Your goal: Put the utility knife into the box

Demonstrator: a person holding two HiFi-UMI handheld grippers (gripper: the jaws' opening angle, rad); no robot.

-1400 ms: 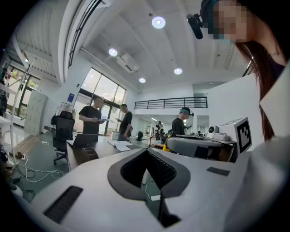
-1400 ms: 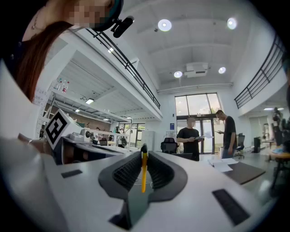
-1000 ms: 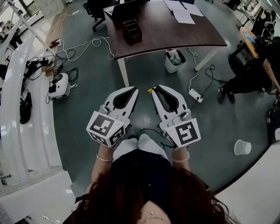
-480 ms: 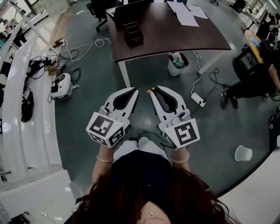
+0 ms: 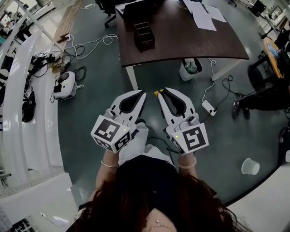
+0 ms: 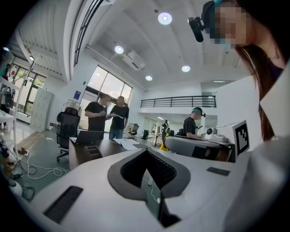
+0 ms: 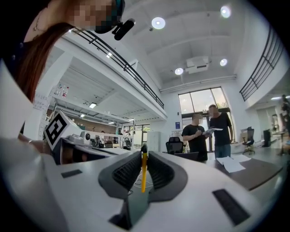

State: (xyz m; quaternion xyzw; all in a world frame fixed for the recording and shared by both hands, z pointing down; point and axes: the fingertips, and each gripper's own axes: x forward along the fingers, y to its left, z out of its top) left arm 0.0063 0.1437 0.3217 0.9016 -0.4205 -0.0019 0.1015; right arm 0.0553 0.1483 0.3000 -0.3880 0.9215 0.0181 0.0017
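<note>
My right gripper (image 5: 160,93) is shut on a thin yellow utility knife (image 5: 156,93), whose end pokes out past the jaw tips. In the right gripper view the knife (image 7: 144,171) stands upright between the ribbed pads. My left gripper (image 5: 142,93) is beside it, shut, with nothing between its pads (image 6: 156,168). Both hang at waist height over the grey floor. The dark brown open box (image 5: 144,35) stands on the brown table (image 5: 195,41), well ahead of both grippers; it also shows in the left gripper view as the box (image 6: 93,152).
Papers (image 5: 206,18) and a laptop (image 5: 136,7) lie on the table. Under it are a bin (image 5: 191,69) and a power strip (image 5: 208,107). A white device (image 5: 65,85) with cables sits left, a cup (image 5: 250,166) right. Two people (image 7: 206,131) stand beyond the table.
The table and box have shifted slightly down and right in the head view, and a leg shows below the left gripper. Both grippers keep their pose, the knife still held.
</note>
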